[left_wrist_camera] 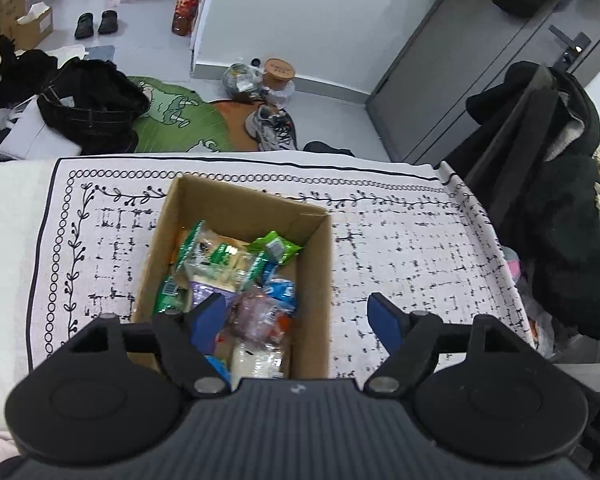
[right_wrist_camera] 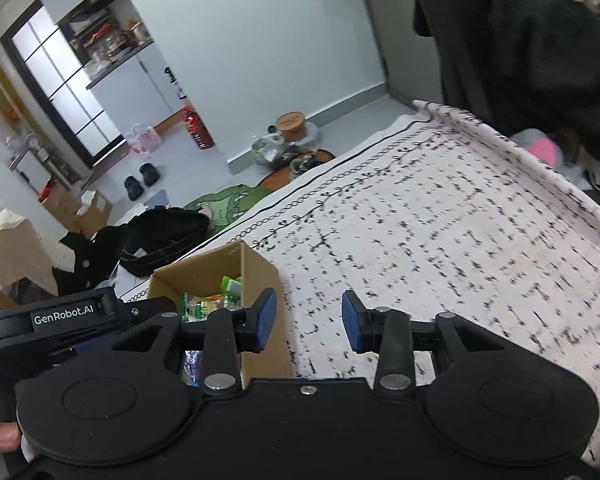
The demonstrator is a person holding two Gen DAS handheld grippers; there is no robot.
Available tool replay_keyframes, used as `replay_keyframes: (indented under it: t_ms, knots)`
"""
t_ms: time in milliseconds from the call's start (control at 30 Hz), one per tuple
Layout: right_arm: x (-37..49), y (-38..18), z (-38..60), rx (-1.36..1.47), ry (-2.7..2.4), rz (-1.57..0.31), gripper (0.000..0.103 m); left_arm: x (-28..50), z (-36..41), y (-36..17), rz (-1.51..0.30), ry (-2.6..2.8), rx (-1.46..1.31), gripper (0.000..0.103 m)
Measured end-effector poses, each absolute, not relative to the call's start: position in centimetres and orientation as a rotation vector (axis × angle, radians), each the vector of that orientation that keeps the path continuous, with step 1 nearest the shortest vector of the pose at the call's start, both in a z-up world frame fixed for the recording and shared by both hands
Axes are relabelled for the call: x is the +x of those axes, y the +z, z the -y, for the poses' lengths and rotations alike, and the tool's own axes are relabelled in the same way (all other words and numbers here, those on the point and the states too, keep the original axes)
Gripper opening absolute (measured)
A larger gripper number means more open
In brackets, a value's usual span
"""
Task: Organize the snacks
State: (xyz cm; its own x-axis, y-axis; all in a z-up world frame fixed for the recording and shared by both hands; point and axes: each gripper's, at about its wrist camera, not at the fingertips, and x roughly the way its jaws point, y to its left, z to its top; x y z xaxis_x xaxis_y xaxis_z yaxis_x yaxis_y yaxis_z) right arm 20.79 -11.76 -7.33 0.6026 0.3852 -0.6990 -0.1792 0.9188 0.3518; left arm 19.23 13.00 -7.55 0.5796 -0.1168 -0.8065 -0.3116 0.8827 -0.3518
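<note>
An open cardboard box (left_wrist_camera: 320,264) stands on a white patterned cloth (left_wrist_camera: 420,248). It holds several snack packets (left_wrist_camera: 236,268), green, blue, purple and clear ones. My left gripper (left_wrist_camera: 298,320) is open and empty, above the box's near right corner, its left finger over the snacks. In the right wrist view the box (right_wrist_camera: 260,276) is at lower left, with the left gripper's body (right_wrist_camera: 72,320) beside it. My right gripper (right_wrist_camera: 309,322) is open and empty above the cloth (right_wrist_camera: 440,240), just right of the box.
The cloth covers a table whose far edge (left_wrist_camera: 220,158) drops to a floor with shoes (left_wrist_camera: 272,126), a green mat (left_wrist_camera: 172,120) and black clothes (left_wrist_camera: 88,100). A chair with dark coats (left_wrist_camera: 548,184) stands at the table's right.
</note>
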Motion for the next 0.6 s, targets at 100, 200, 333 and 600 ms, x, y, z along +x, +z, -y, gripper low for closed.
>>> replay_keyframes:
  t_ms: [100,200,333,600]
  knots:
    - [20.0,-6.6,12.8,0.268,0.315,-0.851,0.045,19.1,-11.9,-7.0,-0.959,0.099,-0.464,0.078]
    - [19.3,-5.9,14.2,0.282,0.298,-0.834,0.050,18.9,-10.8,-6.6,-0.972,0.073,-0.432,0.080]
    - [18.7,-5.3,15.8,0.298,0.277,-0.820,0.052,18.7,-9.1,-5.7,-0.981,0.045,-0.391,0.084]
    - [16.7,-4.5,18.1,0.325,0.253,-0.798,0.066,17.4,-6.7,-3.6,-0.953,0.006,-0.325,0.095]
